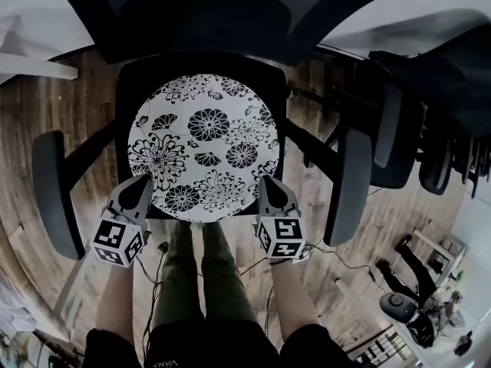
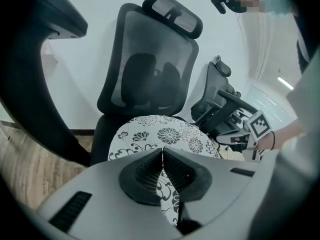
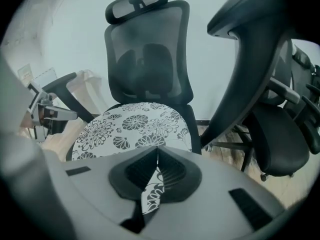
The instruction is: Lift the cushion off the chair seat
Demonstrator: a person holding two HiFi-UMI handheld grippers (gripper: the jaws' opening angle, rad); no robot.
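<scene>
Hovering at the front edge of the cushion [image 1: 203, 144], both grippers were poised; the lift had not begun.
It lay flat on the chair seat [image 1: 126, 90]. The left gripper [image 1: 143, 182] and right gripper [image 1: 268, 182] had their tips pressed together on nothing, so opening looked next. The gripper views showed that; only the head view showed them flanking the rim.

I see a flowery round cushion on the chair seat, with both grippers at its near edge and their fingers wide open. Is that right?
Not quite: the fingers are not wide open. The left gripper and right gripper each have their fingers shut, tips together with nothing between, as each gripper's own view shows. The rest holds: the cushion lies on the seat, with both grippers at its near edge.
</scene>
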